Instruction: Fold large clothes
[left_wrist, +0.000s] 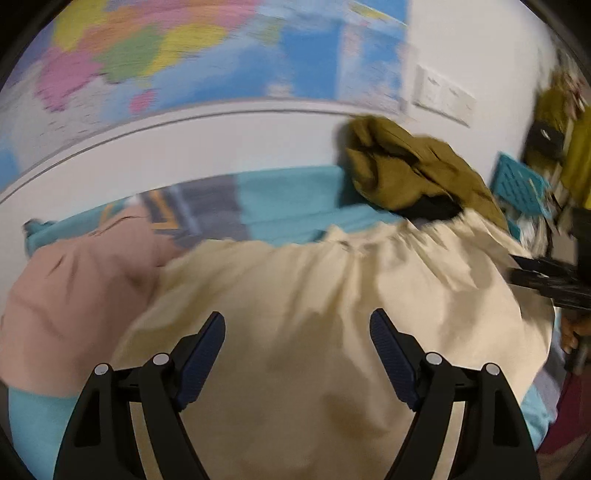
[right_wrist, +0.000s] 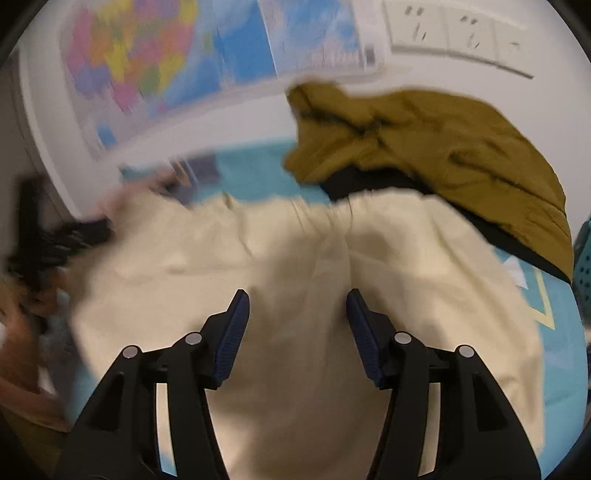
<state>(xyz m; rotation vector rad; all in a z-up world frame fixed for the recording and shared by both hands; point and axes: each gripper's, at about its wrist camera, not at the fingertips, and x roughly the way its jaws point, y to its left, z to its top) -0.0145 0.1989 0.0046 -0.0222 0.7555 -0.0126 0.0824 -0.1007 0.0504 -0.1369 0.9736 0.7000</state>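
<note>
A large cream garment (left_wrist: 314, 295) lies spread on a turquoise surface (left_wrist: 288, 199), its gathered waistband toward the wall; it also shows in the right wrist view (right_wrist: 295, 266). My left gripper (left_wrist: 297, 321) is open and empty above the cream cloth. My right gripper (right_wrist: 297, 299) is open and empty above the same cloth, and shows at the right edge of the left wrist view (left_wrist: 543, 277). The left gripper appears blurred at the left of the right wrist view (right_wrist: 55, 236).
An olive garment (left_wrist: 410, 166) over something black is piled at the back right, also in the right wrist view (right_wrist: 424, 140). A pink garment (left_wrist: 74, 280) lies at the left. A wall map (left_wrist: 166, 48), wall sockets (right_wrist: 454, 33) and a turquoise basket (left_wrist: 521, 184) are behind.
</note>
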